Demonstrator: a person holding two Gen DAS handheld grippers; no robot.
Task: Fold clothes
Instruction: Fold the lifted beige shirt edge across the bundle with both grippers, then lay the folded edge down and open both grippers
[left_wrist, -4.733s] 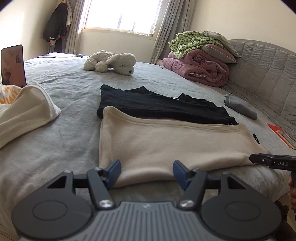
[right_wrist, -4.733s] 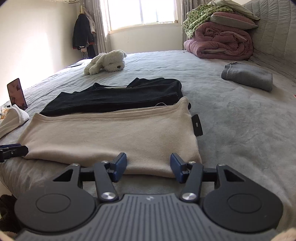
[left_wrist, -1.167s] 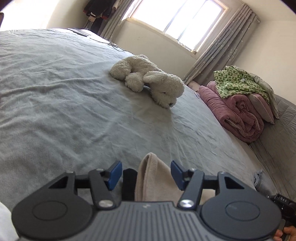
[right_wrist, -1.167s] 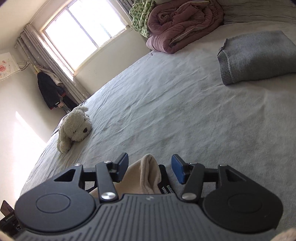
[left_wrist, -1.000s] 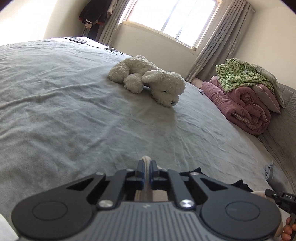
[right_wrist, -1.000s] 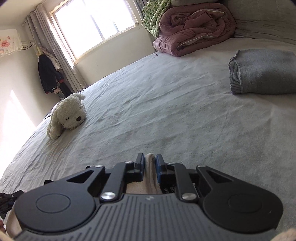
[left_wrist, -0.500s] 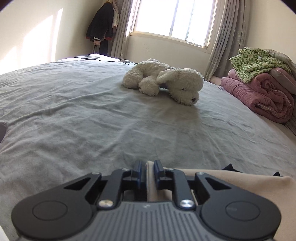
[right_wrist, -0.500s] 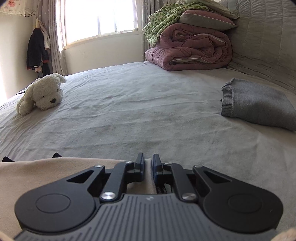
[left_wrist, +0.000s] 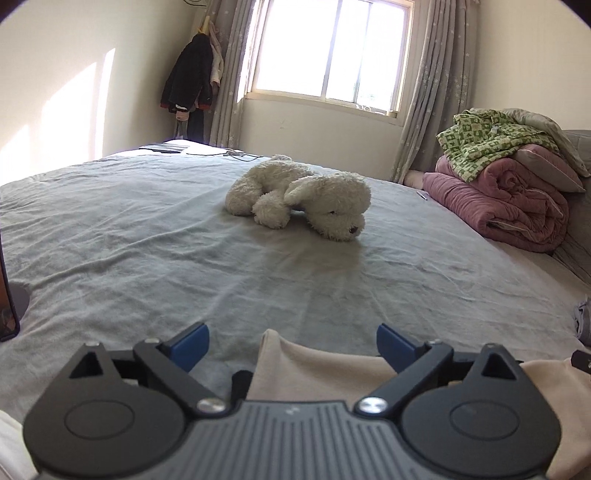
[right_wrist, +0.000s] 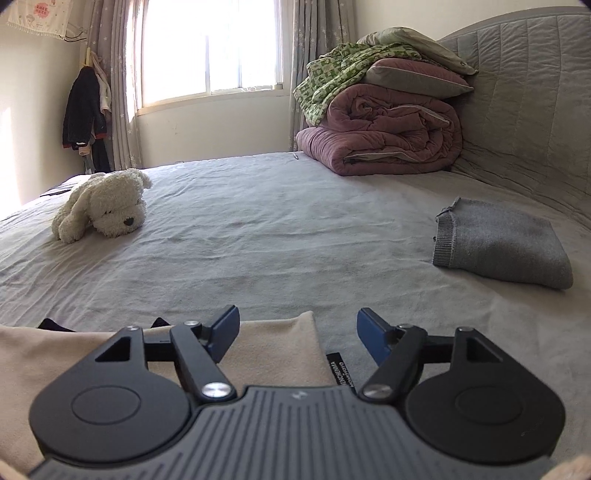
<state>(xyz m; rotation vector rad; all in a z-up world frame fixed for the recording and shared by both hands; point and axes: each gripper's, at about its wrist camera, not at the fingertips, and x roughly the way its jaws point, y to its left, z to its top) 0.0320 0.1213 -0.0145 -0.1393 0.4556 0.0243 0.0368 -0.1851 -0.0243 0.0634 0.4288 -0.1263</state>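
Observation:
A beige garment (left_wrist: 317, 373) lies folded on the grey bed, its far edge just under both grippers. Its left corner sits between the open jaws of my left gripper (left_wrist: 291, 341). Its right corner (right_wrist: 280, 343) sits between the open jaws of my right gripper (right_wrist: 297, 328), beside a black label (right_wrist: 341, 371). Bits of a black garment (right_wrist: 51, 325) peek out beyond the beige one. Neither gripper holds anything.
A white plush dog (left_wrist: 303, 195) lies mid-bed. A folded grey garment (right_wrist: 502, 243) lies at the right. Rolled pink and green bedding (right_wrist: 380, 129) is stacked by the grey headboard (right_wrist: 528, 96). A phone edge (left_wrist: 5, 295) shows at far left.
Both grippers were shut on the beige garment's corners half a second ago. Both have opened and let the garment go, and it lies on the bed.

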